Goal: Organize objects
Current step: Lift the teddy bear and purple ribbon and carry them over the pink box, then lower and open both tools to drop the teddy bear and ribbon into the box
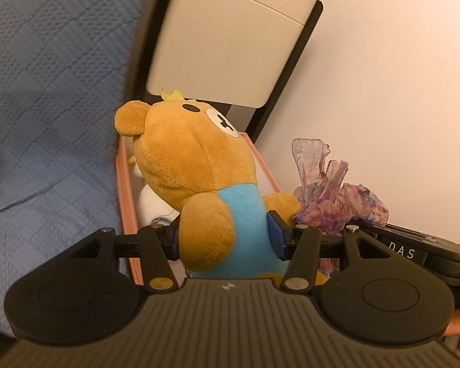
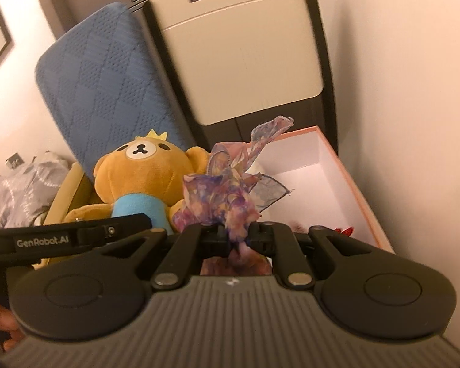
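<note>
Left gripper (image 1: 227, 239): clamped on the blue body of the teddy bear (image 1: 196, 165).
Teddy bear: brown plush, small yellow crown, white muzzle, blue shirt; held above the near end of the pink box (image 1: 124, 202).
Right gripper (image 2: 236, 236): pinched tight on the scarf (image 2: 220, 196).
Scarf: thin, crumpled, purple and pink; just beside the bear, over the box's near edge.
Pink box: white inside, against the wall.

the far half of the pink box (image 2: 346, 184) lay open and bare; the bear (image 2: 144, 181) and scarf (image 2: 220, 196) crowded its near end, a beige bin (image 2: 242, 61) behind.
</note>
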A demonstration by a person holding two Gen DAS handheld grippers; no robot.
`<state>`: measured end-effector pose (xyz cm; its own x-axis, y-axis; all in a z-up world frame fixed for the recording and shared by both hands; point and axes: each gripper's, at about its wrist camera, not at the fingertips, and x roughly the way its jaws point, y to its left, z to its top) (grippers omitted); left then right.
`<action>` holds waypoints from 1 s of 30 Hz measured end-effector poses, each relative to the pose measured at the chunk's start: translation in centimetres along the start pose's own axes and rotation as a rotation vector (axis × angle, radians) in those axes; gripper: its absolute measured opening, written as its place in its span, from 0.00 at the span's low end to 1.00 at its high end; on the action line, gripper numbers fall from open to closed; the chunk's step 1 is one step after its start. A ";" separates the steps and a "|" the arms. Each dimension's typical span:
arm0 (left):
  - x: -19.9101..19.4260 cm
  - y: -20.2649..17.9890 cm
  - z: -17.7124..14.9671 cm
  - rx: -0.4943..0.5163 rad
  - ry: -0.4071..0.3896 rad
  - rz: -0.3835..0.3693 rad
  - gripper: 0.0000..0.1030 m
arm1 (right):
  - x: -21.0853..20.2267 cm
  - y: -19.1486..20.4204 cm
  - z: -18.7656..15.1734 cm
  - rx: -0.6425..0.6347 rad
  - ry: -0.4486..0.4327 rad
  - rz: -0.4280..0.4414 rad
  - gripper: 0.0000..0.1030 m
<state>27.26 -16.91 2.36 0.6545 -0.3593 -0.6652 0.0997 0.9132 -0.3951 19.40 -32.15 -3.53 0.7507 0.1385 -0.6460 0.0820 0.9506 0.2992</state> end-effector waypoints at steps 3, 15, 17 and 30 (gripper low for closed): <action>1.8 -0.6 0.7 0.006 0.015 -0.002 0.57 | 0.9 -1.5 0.8 0.013 0.003 -0.010 0.12; 10.7 -2.3 3.1 0.054 0.113 0.018 0.57 | 7.3 -6.4 2.5 0.055 0.071 -0.046 0.12; 12.2 -1.8 3.6 0.056 0.129 0.021 0.57 | 8.7 -7.1 2.7 0.057 0.087 -0.050 0.12; 21.3 0.8 4.2 0.037 0.247 0.051 0.57 | 17.5 -10.2 2.3 0.057 0.199 -0.061 0.12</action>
<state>44.47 -23.06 -9.47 0.4567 -0.3441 -0.8204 0.1016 0.9363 -0.3362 33.16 -40.03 -16.26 0.5997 0.1382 -0.7882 0.1649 0.9425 0.2908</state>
